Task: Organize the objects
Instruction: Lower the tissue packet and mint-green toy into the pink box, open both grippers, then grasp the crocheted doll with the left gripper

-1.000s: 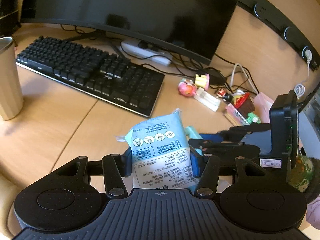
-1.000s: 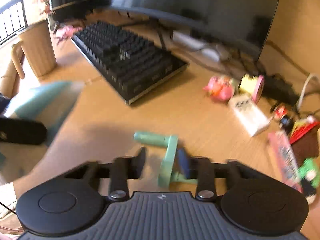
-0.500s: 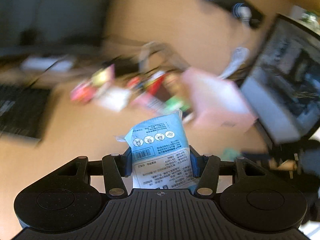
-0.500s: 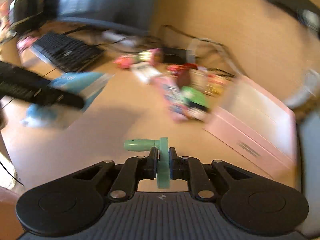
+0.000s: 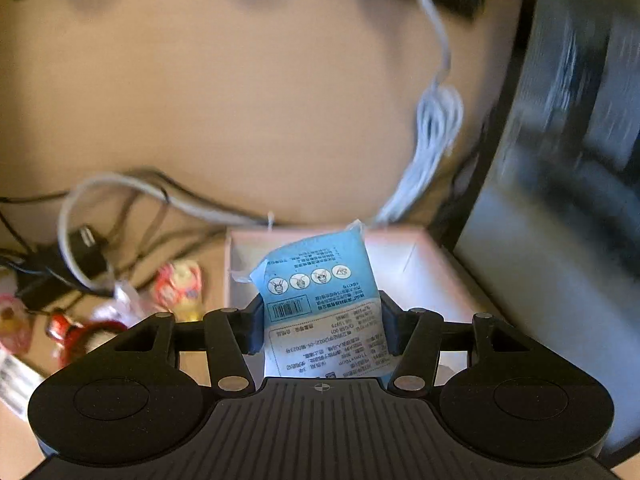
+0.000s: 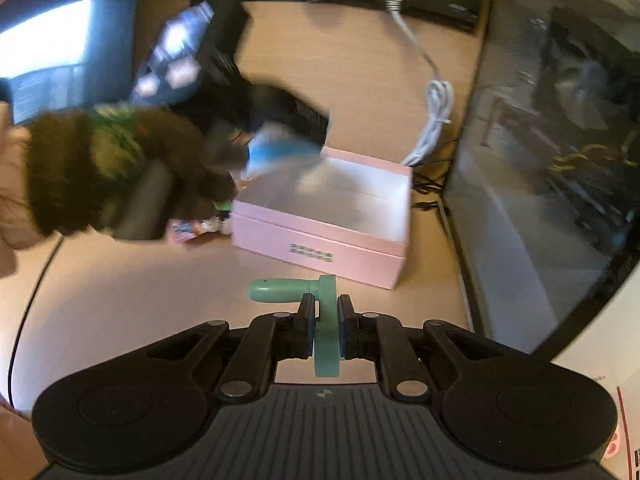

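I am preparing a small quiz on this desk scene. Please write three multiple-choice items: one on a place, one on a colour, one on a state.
1. Where is the blue packet?
A. flat on the keyboard
B. over the open pink box
C. under the monitor

2. What colour is the tool in the right hand-held gripper?
A. mint green
B. red
C. black

3. In what state is the left hand-held gripper?
A. wide open and empty
B. out of sight
C. shut on the packet

Answers: 1 B, the box interior lies just behind and below the packet; 2 A, its handle and disc are pale green; 3 C, both fingers press the packet's sides.
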`<state>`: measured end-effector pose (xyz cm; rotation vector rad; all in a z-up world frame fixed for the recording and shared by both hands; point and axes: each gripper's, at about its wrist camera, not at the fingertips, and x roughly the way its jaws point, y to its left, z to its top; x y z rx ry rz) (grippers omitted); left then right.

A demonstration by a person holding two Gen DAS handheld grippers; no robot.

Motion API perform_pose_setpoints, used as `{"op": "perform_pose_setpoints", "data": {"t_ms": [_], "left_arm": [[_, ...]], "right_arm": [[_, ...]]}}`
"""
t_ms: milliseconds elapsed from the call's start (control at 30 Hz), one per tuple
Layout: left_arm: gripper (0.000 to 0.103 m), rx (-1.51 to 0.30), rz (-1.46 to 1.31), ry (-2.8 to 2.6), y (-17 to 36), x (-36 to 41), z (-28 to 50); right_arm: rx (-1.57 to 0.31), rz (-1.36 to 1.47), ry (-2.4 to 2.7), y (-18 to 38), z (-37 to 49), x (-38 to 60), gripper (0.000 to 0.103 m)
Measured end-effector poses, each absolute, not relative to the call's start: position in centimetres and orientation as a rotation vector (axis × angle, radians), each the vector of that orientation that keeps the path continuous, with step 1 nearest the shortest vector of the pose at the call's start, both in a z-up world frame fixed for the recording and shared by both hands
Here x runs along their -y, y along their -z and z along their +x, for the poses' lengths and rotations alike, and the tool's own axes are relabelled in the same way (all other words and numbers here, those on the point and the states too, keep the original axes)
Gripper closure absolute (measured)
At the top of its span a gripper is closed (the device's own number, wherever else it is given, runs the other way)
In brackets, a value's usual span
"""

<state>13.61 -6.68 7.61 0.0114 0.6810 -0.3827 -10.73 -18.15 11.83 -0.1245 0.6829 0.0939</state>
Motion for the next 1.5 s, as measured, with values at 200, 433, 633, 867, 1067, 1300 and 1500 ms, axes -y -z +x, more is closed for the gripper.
{"op": "perform_pose_setpoints", "data": {"t_ms": [200,433,633,867,1067,1300,1500], "left_arm": [[0.043,-0.825,0.242,0.401,-4.2,8.5,13.5],[0.047,-0.65,-0.023,0.351,-8.6,3.2,11.8],[0.047,-0.624,-0.116,0.357,-10.4,-1.2,7.4],[0.047,-0.756,-0.121,0.246,-6.8,-6.0,3.5],[0.047,-0.787,-0.287,0.144,-6.6,-10.3,5.3],[0.047,-0.877,-0.257,0.098,-5.9,-7.7,13.1],[0.04,-0.937,-0.199,0.083,-3.2,-5.7,16.7]], "right_arm": [[-0.699,-0.071,-0.074,-11.0,-10.1,21.6,0.092],[-0.706,-0.042,-0.106,-10.4,-7.8,23.3,0.092],[-0.646,-0.002,-0.135,-11.9,-2.7,23.6,0.092],[-0.573,0.049,-0.075,-11.8,4.9,22.2,0.053],[-0.624,0.011,-0.136,-10.1,1.6,19.1,0.024],[-0.682,-0.058,-0.145,-8.1,-3.1,16.4,0.022],[-0.651,-0.117,-0.115,-8.2,-6.4,15.9,0.015]]}}
